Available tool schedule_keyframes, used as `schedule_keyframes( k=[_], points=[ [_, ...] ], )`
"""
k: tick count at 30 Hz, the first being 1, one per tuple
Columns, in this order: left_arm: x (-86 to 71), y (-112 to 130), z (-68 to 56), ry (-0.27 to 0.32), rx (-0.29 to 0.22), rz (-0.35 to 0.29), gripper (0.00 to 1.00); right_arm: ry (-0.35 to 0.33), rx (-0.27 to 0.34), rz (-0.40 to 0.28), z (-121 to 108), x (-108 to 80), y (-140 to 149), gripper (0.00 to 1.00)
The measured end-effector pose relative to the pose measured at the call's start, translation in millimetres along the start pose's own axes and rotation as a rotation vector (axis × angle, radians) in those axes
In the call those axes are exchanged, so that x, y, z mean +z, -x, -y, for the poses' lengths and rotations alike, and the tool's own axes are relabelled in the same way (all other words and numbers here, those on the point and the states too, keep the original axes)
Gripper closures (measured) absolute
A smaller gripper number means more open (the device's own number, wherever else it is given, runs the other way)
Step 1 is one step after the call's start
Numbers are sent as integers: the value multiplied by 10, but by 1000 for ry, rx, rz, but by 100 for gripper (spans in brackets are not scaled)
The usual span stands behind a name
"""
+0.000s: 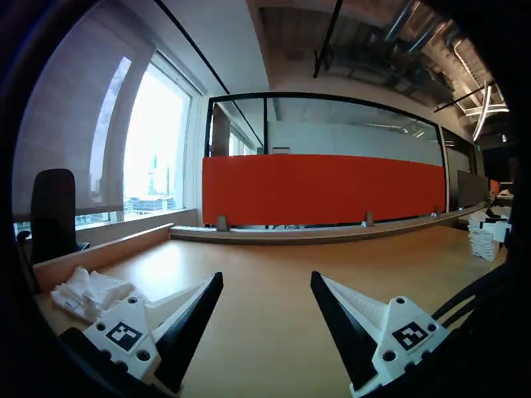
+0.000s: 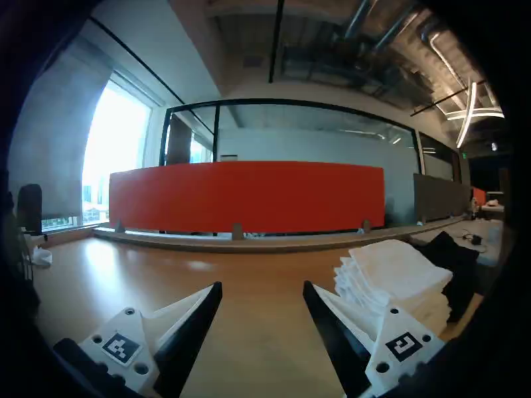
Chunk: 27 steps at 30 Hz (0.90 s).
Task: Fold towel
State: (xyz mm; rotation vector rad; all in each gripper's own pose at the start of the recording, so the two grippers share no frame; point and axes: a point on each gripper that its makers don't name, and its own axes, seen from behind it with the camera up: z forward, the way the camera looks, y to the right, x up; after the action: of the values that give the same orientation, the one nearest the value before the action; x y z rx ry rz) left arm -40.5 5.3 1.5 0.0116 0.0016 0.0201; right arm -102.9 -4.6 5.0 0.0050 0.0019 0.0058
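A crumpled white towel [image 1: 89, 292] lies on the wooden table [image 1: 279, 278] at the left, just beyond the left finger of my left gripper [image 1: 265, 285], which is open with nothing between its fingers. In the right gripper view, a stack of folded white towels [image 2: 398, 278] sits on the table [image 2: 252, 292] to the right, next to the right finger of my right gripper [image 2: 262, 292]. That gripper is open and holds nothing. The same stack [image 1: 484, 235] appears small at the far right in the left gripper view.
A red divider panel [image 1: 322, 189] runs along the table's far edge. A black chair [image 1: 53, 212] stands at the left by the window. Dark cloth [image 2: 451, 262] lies behind the folded stack. Cables [image 1: 478, 292] hang near the right finger in the left gripper view.
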Motion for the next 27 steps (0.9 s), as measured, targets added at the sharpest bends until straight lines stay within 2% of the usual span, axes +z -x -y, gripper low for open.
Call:
schedule_keyframes(
  k=[27],
  points=[
    [-3, 5, -2, 0, 0, 0, 2, -8, 0, -7, 42, -61, -10, 5]
  ],
)
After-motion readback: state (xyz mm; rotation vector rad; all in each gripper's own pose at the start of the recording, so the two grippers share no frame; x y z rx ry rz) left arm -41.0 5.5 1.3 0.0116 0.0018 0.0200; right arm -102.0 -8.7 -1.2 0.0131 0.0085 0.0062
